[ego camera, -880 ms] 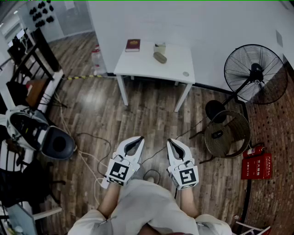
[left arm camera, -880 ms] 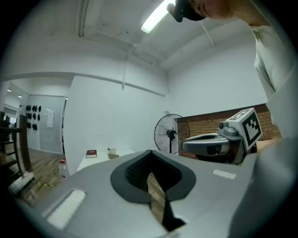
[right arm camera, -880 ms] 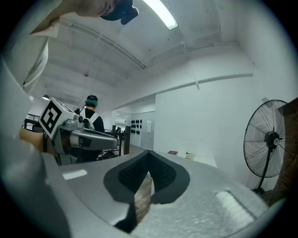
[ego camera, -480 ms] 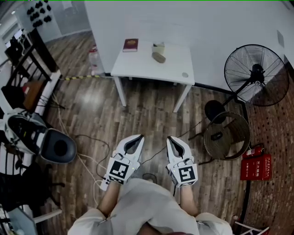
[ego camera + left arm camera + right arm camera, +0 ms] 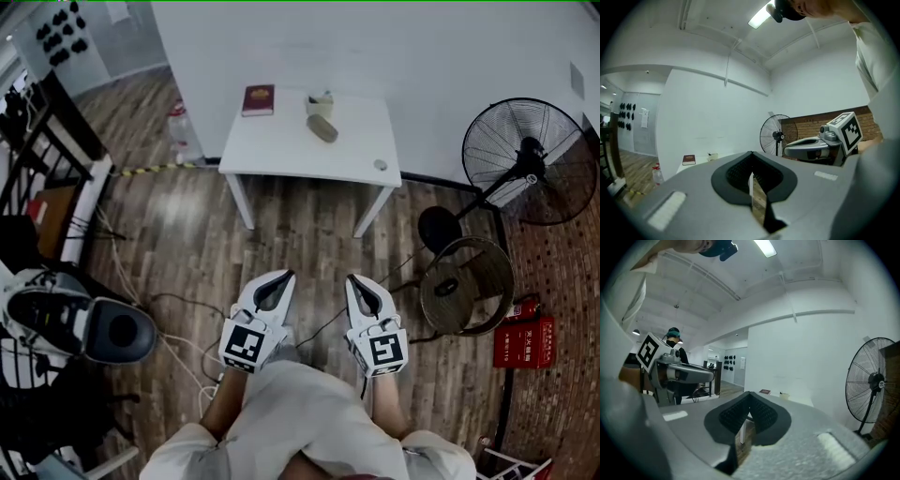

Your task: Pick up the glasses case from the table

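The glasses case (image 5: 322, 128), a grey-brown oval, lies on the white table (image 5: 281, 155) against the far wall, just in front of a small white cup (image 5: 320, 101). Both grippers hover over the wooden floor well short of the table, side by side and pointing at it. My left gripper (image 5: 284, 277) (image 5: 751, 154) is shut with nothing in it. So is my right gripper (image 5: 352, 279) (image 5: 750, 393). In the gripper views the jaws hide the case; only the cup (image 5: 784, 395) (image 5: 712, 157) and table top show.
A red book (image 5: 258, 99) (image 5: 688, 160) (image 5: 765, 391) and a small round item (image 5: 380, 165) also lie on the table. A standing fan (image 5: 530, 159) (image 5: 874, 380), a wicker basket (image 5: 466, 286) and a red extinguisher box (image 5: 525, 342) are on the right. Cables and a black office chair (image 5: 112, 330) are left.
The table and case have drifted lower and slightly nearer in the head view, and the chair has slid down-left. Both grippers stay shut and side by side.
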